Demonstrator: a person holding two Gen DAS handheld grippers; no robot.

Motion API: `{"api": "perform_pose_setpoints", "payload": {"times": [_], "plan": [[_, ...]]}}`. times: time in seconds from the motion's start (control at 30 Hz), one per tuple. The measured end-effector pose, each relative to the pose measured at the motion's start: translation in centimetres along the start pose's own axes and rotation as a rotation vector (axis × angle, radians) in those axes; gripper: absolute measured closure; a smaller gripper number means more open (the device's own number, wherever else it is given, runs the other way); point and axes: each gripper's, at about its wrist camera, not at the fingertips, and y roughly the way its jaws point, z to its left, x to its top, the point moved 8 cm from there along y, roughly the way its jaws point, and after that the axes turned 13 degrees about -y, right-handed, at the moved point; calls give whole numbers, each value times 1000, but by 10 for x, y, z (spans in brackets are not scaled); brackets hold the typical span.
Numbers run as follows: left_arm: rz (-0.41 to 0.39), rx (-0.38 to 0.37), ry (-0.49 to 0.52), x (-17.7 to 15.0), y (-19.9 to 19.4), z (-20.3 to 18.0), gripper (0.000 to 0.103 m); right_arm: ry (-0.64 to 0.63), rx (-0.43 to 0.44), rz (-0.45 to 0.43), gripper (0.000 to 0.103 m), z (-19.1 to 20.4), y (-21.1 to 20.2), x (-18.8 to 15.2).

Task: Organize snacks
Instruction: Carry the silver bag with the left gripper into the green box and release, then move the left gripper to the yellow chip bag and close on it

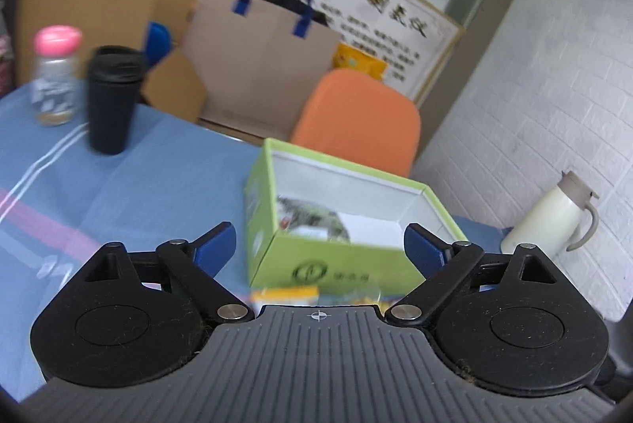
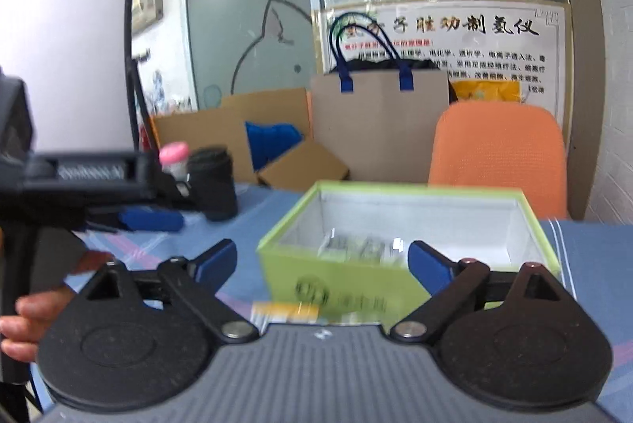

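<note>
**Two open grippers face one green snack box**

Two grippers hang over the table with nothing between their blue pads. The left gripper (image 1: 318, 245) has its jaws spread wide, and so does the right gripper (image 2: 322, 263). Neither touches anything.

The green box (image 1: 336, 267) stands lidless on the blue tablecloth (image 1: 158, 166), towards the table's far edge, just in front of the orange chair (image 1: 360, 114). It is lime green outside with a dark round logo on its near wall, and white inside. Silvery-grey snack packets (image 1: 312, 215) lie at the bottom, in the near left part of the box; blur hides their print. A yellow packet (image 1: 285, 293) lies on the cloth against the box's near wall, half hidden by the gripper body.

The left wrist view alone shows a cream thermos jug (image 1: 554, 217) by the white brick wall, beyond the table's right edge. It also shows the pink-capped bottle (image 1: 55, 75) and black tumbler (image 1: 112, 99) plainly, near the far left corner.

The right wrist view alone shows the left gripper from the side, with the person's hand (image 2: 27, 324) around its handle, and a bright white panel (image 2: 67, 55) behind it. Both views take in the brown paper bag (image 2: 379, 122) with blue handles.
</note>
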Motion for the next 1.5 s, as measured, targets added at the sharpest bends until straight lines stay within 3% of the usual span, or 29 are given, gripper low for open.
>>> {"api": "perform_pose_setpoints", "payload": {"times": [0.13, 0.3, 0.7, 0.87, 1.1, 1.2, 1.33, 1.5], "plan": [[-30, 13, -37, -33, -37, 4, 18, 38, 21, 64, 10, 24, -20, -25], [42, -39, -65, -73, -61, 4, 18, 135, 7, 114, 10, 43, -41, -51], [41, -6, -80, -89, -94, 43, 17, 112, -213, 226, 10, 75, -69, -66], [99, -7, -86, -99, -85, 56, 19, 136, -169, 196, 10, 73, -96, -85], [221, -107, -84, -117, -68, 41, 27, 164, -123, 231, 9, 65, -127, -134], [278, -154, -85, -127, -65, 29, 28, 134, -71, 233, 9, 75, -126, -139], [304, -138, -29, -132, -57, 14, 28, 111, 33, 209, 10, 90, -110, -136], [365, -124, 75, -143, -44, -2, 37, 91, 40, 217, 10, 86, -92, -138]]}}
